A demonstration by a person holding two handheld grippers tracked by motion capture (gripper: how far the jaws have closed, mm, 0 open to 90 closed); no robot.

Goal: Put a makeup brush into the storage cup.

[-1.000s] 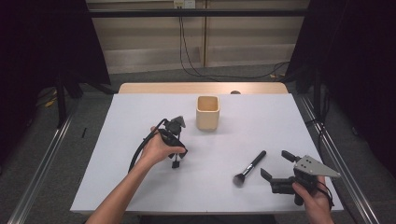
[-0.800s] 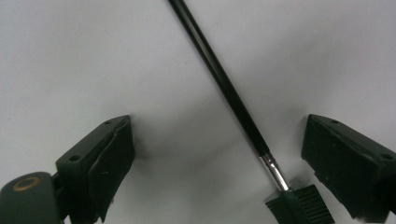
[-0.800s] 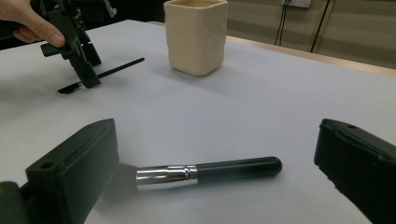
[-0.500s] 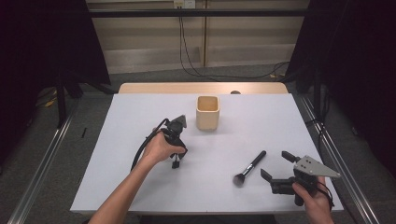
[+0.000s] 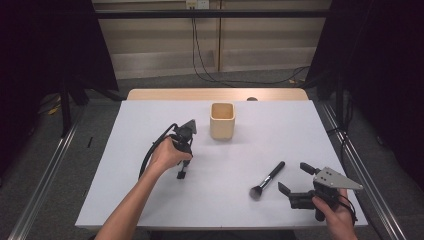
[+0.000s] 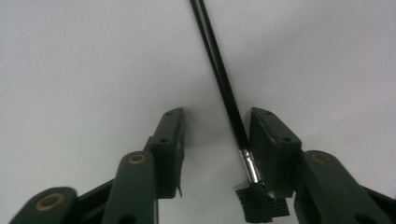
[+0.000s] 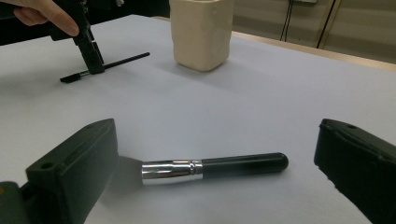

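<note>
My left gripper (image 5: 181,174) points straight down at the white table (image 5: 125,200) with a hand around its body. A thin black brush (image 6: 219,70) with a small flat head lies between its jaws, against one pad and clear of the other. The jaws have just been closing and do not clamp the brush. From the right gripper view, the left gripper (image 7: 91,58) stands over that thin brush (image 7: 116,59). My right gripper (image 5: 294,176) rests open at the front right. A thick makeup brush (image 7: 219,167) with a chrome collar lies between its wide-apart jaws (image 7: 217,140), touching neither.
A cream square cup (image 5: 222,121) stands upright at the middle back of the table, also seen from the right gripper view as the cup (image 7: 201,32). The thick makeup brush (image 5: 268,178) lies at a slant, bristles toward the front edge. Cables hang behind the table.
The left gripper's jaws have drawn closer together over the thin brush, with the hand barely shifting. The right hand and the thick brush have stayed put.
</note>
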